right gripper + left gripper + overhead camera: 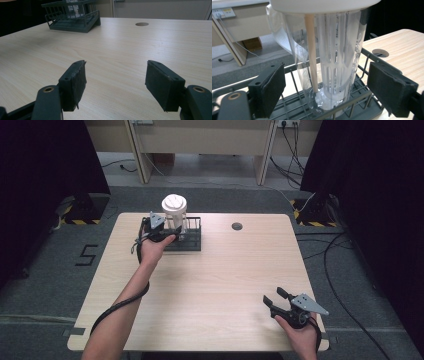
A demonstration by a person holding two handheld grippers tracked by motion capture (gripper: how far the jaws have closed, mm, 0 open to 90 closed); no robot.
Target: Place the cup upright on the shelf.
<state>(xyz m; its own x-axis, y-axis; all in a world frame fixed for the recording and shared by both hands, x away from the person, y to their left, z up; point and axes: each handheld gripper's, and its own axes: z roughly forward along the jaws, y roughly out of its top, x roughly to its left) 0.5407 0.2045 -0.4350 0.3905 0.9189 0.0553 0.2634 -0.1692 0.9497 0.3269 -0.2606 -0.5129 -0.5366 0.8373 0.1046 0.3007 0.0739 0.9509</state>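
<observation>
A clear plastic tumbler (332,65) with a white lid (174,203) stands upright in a dark wire rack (190,239) at the table's far left. Inside it are a white slotted insert and a tan straw (311,50). My left gripper (167,231) is open at the rack's near-left side, its pads (272,90) spread either side of the tumbler without touching it. The same rack (75,17) appears far off in the right gripper view. My right gripper (274,299) is open with nothing between its pads (75,82), low over the table's near-right corner.
A round cable hole (237,226) lies in the light wood table (210,285) behind the middle. Cables run over the grey floor to the right, and dark curtains flank both sides. A light wooden desk frame (200,140) stands beyond the table.
</observation>
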